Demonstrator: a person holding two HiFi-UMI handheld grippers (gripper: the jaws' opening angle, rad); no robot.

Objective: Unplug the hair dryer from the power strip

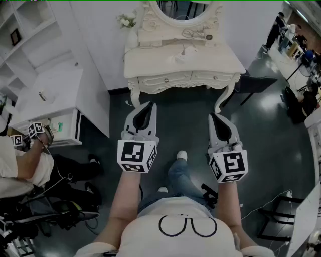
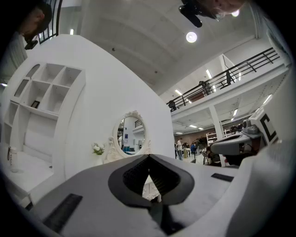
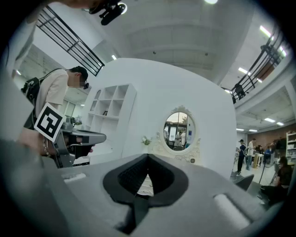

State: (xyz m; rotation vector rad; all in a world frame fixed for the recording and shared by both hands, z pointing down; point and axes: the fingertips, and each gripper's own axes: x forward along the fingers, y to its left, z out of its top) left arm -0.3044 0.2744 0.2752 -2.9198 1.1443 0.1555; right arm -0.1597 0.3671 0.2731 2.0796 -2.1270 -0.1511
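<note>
A white vanity table (image 1: 183, 62) with an oval mirror (image 1: 181, 9) stands ahead of me in the head view. Small pale items and a thin cord (image 1: 184, 47) lie on its top; I cannot make out a hair dryer or a power strip. My left gripper (image 1: 148, 105) and right gripper (image 1: 212, 116) are held level side by side, short of the vanity's front edge. Both are shut with nothing between the jaws. The left gripper view shows its jaws closed (image 2: 149, 157) with the mirror (image 2: 132, 135) beyond. The right gripper view shows the same closed tip (image 3: 148, 156).
A white cabinet (image 1: 55, 100) and shelving (image 1: 22, 30) stand at the left. Another person (image 1: 22, 165) with marker cubes sits there. White flowers (image 1: 128, 20) sit on the vanity's left corner. A dark piece of furniture (image 1: 256, 83) is at the right. My shoe (image 1: 181, 155) is on the dark floor.
</note>
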